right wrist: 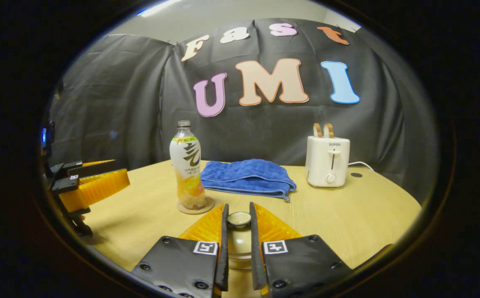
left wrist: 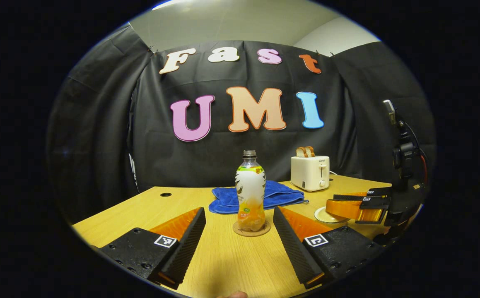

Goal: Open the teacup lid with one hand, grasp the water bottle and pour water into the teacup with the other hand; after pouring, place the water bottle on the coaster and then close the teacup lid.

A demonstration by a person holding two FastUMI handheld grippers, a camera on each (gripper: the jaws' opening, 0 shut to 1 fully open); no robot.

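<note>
The water bottle [left wrist: 250, 192] stands on its coaster [left wrist: 252, 229] at centre frame between the released left gripper [left wrist: 238, 231] fingers, while the right gripper [right wrist: 238, 231], bottom centre, is clenched on the teacup lid [right wrist: 239, 219], so likely only closing the teacup remains.

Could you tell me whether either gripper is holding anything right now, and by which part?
The right gripper is closed on the teacup lid's knob. The left gripper is open, holding nothing, facing the bottle.
</note>
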